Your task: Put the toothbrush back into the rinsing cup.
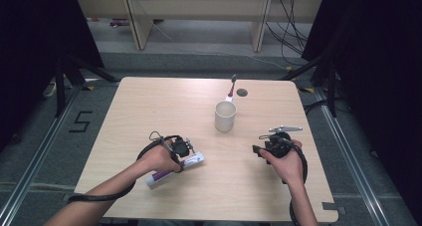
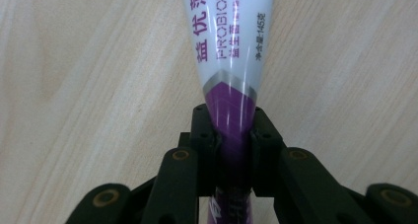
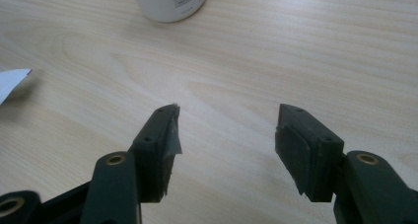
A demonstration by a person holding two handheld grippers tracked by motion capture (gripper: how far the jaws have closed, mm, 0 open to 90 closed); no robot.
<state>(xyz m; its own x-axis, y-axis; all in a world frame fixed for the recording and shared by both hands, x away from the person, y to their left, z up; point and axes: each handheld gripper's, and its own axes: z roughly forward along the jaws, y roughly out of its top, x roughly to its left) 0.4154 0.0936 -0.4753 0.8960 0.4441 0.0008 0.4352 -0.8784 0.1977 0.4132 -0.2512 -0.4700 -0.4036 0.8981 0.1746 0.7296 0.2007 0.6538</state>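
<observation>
- The toothpaste tube (image 2: 229,46) is white with a purple end and purple lettering, lying flat on the wooden table (image 1: 149,101) near the front left.
- The left gripper (image 2: 231,135) is clenched on the tube's purple end, jaws pressed against both sides.
- The right gripper (image 3: 226,135) hovers over bare wood at the front right, jaws spread wide.
- A white cup (image 1: 225,116) holding a toothbrush (image 1: 232,88) stands mid-table.
</observation>
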